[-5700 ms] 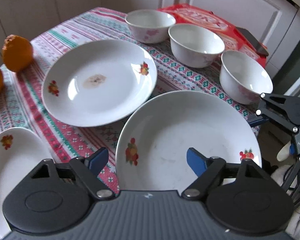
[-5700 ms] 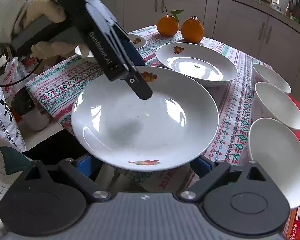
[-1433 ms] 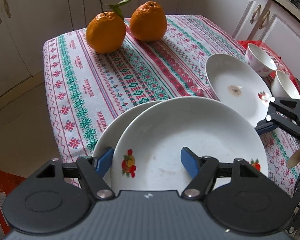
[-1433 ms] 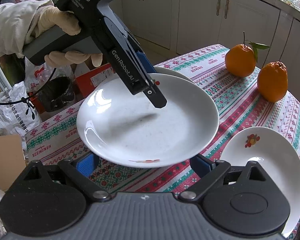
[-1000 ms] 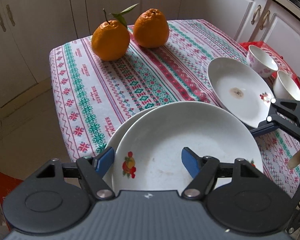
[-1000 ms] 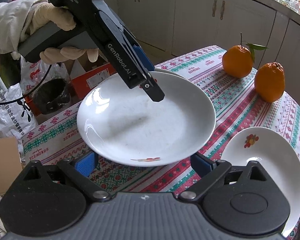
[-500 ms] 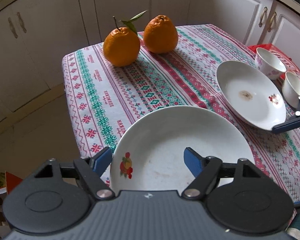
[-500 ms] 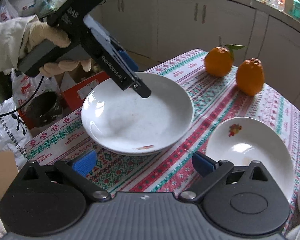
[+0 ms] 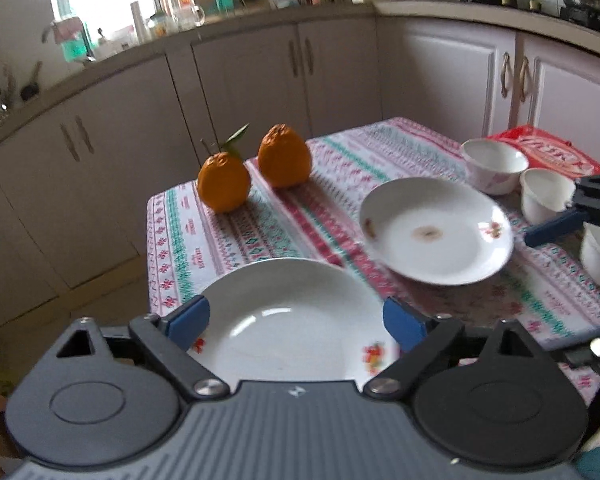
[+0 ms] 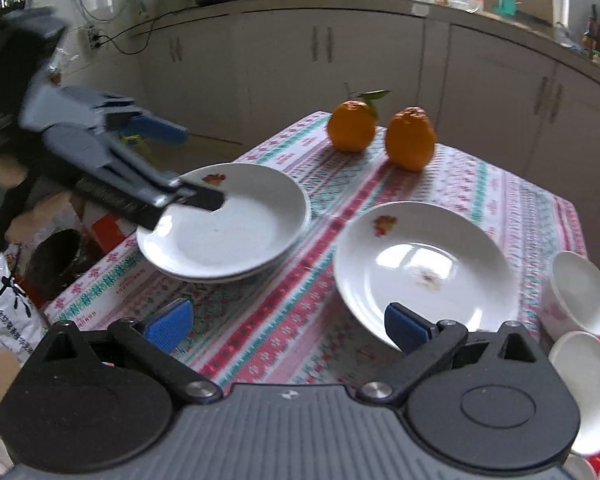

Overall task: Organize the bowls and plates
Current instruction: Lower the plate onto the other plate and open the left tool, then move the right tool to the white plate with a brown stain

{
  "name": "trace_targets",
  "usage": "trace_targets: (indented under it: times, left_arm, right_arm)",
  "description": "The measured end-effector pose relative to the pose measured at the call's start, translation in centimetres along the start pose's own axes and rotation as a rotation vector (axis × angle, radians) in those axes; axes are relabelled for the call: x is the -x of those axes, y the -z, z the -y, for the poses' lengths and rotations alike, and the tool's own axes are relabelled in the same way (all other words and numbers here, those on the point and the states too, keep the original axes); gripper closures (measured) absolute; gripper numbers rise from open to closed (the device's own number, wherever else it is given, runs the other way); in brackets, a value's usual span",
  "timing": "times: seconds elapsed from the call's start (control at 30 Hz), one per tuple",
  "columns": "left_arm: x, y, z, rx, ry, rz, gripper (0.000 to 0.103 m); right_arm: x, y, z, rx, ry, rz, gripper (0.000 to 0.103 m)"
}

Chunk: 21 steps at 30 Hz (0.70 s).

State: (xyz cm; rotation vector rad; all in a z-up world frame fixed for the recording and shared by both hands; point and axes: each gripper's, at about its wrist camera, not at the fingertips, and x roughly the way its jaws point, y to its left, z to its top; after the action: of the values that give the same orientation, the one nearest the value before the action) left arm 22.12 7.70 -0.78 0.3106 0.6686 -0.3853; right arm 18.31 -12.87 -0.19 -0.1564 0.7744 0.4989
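A white plate [image 10: 228,224] with a fruit motif lies stacked on another plate at the table's near-left corner; it also shows in the left wrist view [image 9: 292,320]. My left gripper [image 9: 296,320] is open and lifted just above its near rim. A single stained plate [image 9: 436,232] lies to the right; it also shows in the right wrist view [image 10: 424,272]. Three white bowls [image 9: 494,164] stand at the far right, also seen in the right wrist view [image 10: 580,292]. My right gripper [image 10: 288,326] is open and empty above the cloth.
Two oranges [image 9: 256,168] sit at the far end of the patterned tablecloth [image 9: 228,232]. A red packet [image 9: 548,152] lies under the bowls. Kitchen cabinets [image 10: 340,80] surround the table. Bags and boxes [image 10: 4,312] are on the floor to the left.
Both grippers set the carried plate down on the corner plate and let go. Both have pulled back and risen; the views are motion-blurred.
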Motion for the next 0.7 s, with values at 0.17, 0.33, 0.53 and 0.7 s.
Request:
trace_targets:
  times: [0.17,0.33,0.53,0.7]
  left_arm:
    - [2.0,1.5,4.2,0.045,-0.029,0.060,0.007]
    - [1.6,2.0,8.2,0.052,-0.050,0.090,0.005]
    - [-0.8,1.5,11.7,0.032,-0.070,0.084,0.005]
    - [-4.2,1.3,13.6,0.009,-0.092,0.039,0.005]
  right_arm:
    - [2.4,0.7,1.9,0.002,0.027,0.014,0.000]
    - [3.7,0.5,4.5,-0.026,0.056,0.010,0.000]
    - [3.8,-0.8,7.4,-0.071,0.031,-0.014,0.000]
    - [2.9,-2.6,9.4,-0.041,0.016,-0.013,0.000]
